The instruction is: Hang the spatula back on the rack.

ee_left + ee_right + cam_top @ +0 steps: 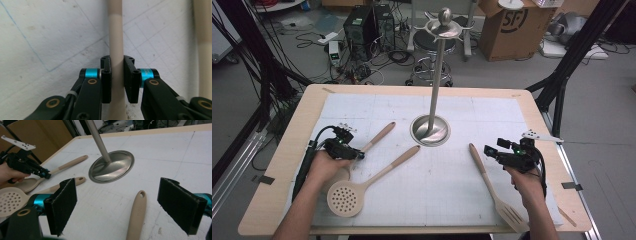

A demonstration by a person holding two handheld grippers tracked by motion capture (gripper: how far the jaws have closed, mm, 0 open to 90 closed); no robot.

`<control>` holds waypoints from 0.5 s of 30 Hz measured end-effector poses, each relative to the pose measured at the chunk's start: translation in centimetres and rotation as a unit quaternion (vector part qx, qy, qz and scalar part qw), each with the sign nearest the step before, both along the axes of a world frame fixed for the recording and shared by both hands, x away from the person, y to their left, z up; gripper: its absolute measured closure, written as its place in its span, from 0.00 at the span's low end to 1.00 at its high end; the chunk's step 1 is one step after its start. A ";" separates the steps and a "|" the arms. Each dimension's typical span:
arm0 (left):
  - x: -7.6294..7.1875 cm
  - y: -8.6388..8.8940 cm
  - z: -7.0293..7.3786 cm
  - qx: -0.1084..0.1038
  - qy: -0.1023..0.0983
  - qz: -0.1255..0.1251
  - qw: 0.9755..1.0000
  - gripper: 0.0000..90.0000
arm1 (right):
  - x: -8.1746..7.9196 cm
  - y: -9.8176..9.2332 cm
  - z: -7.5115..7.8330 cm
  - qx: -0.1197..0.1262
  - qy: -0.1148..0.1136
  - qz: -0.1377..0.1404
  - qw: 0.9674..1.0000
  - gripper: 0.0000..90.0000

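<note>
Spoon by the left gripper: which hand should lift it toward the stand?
Left. The left gripper has its pads pressed on the spoon handle, while the right gripper stands open over the slotted turner's handle, far from the spoon.

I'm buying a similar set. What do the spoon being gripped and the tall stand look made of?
The spoon looks like matte beige silicone or plastic with a tan, wood-like handle end. The stand looks like brushed metal, its base glossy with reflections.

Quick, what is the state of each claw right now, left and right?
Left claw: closed on the spoon handle.
Right claw: open, holding nothing; the slotted spatula handle lies on the table below it.
</note>
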State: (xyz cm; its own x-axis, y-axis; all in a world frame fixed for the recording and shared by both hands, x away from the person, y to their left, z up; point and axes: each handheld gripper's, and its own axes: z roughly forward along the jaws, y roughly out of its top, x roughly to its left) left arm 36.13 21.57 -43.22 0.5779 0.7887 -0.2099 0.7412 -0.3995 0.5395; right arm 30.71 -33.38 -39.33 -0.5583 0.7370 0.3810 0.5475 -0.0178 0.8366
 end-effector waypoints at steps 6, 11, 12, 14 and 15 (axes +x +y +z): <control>-0.2 1.3 1.1 -0.033 -0.028 0.022 0.999 0.87 | -0.2 -0.5 0.6 0.006 -0.009 -0.009 1.000 0.17; -0.4 2.3 2.2 -0.050 -0.056 0.042 0.996 0.87 | -0.1 -0.2 0.3 0.001 -0.007 -0.007 1.000 0.17; -0.5 2.5 2.4 -0.053 -0.060 0.046 0.996 0.87 | -0.1 -0.2 0.2 0.002 -0.004 -0.009 1.000 0.17; -0.6 2.9 3.0 -0.070 -0.074 0.053 0.993 0.87 | 0.0 -0.2 0.0 0.000 -0.003 -0.013 1.000 0.17; -0.6 3.1 3.3 -0.075 -0.081 0.058 0.992 0.87 | 0.0 -0.2 -0.1 -0.001 -0.004 -0.013 1.000 0.17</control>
State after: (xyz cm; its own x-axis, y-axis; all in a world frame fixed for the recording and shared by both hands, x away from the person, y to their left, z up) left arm 35.52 24.70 -39.91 0.5201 0.8191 -0.2422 0.6761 -0.2216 0.7026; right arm 30.69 -33.62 -39.44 -0.5416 0.7522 0.3753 0.5402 -0.0307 0.8410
